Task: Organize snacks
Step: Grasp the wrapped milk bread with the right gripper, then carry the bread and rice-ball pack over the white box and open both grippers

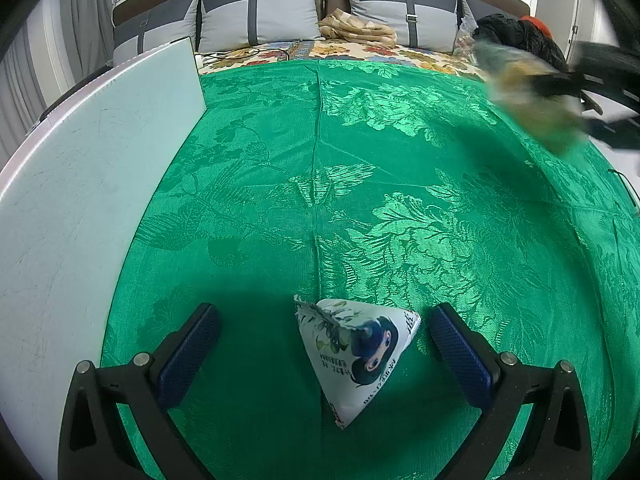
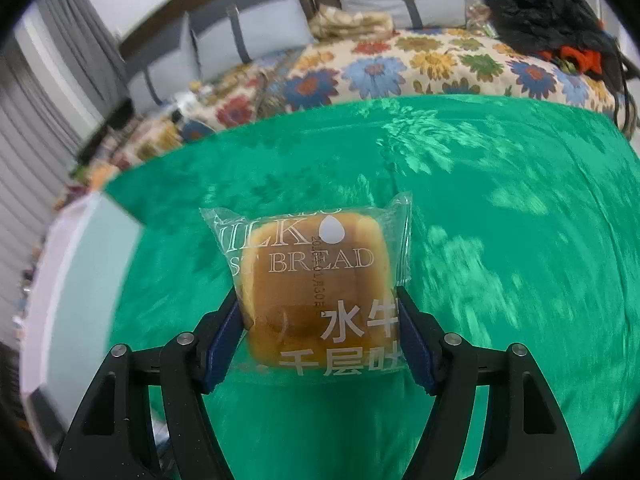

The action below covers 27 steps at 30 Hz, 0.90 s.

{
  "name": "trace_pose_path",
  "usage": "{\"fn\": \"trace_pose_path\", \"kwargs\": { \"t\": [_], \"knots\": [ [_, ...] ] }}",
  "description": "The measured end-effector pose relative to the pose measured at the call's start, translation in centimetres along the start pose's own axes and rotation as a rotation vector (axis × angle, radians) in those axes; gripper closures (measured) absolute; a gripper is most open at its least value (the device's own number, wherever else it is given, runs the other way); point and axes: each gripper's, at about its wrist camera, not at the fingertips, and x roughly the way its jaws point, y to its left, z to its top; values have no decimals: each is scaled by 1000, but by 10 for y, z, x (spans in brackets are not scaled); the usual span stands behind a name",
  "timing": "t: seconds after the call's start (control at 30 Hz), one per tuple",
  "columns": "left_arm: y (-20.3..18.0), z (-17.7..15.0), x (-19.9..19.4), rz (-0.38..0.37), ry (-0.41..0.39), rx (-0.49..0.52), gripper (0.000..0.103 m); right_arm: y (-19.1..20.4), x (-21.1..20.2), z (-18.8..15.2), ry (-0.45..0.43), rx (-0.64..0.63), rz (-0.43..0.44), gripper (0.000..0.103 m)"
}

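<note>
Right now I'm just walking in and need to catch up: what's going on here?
A person is sorting snacks on a green cloth with two handheld grippers. The right gripper is clamped on a wrapped bread, held above the cloth. The left gripper is open around a white triangular snack pouch lying on the cloth, not gripping it. A pale tray sits at the left.

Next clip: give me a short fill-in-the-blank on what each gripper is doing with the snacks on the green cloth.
1. The right gripper is shut on a wrapped ____.
2. The white pyramid-shaped snack pouch lies on the ____ cloth.
3. The left gripper has its jaws ____, either side of that pouch without touching it.
4. The printed wrapper reads MILK and ____.

Missing words: bread; green; open; BREAD
</note>
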Motion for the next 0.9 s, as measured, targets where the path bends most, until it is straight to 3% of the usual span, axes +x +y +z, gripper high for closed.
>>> {"fn": "trace_pose_path", "kwargs": {
  "t": [0.3, 0.4, 0.43, 0.53, 0.67, 0.9],
  "knots": [
    [-1, -1, 0, -6, 10, 7, 0, -32, -84, -108, -80, 152, 103, 29],
    [-6, -3, -4, -46, 42, 34, 2, -43, -102, -139, -95, 203, 114, 29],
    [-10, -4, -7, -60, 35, 49, 11, -47, -107, -148, -101, 224, 116, 29],
    [-23, -8, -18, -89, 2, 123, 55, -59, -119, -168, -111, 292, 129, 29],
    [-27, -13, -31, -125, -11, 124, 57, -68, -128, -185, -112, 341, 124, 29],
    [-7, -22, -84, -229, -72, 1, 57, -63, -141, -179, -119, 367, 172, 29]
  ]
}}
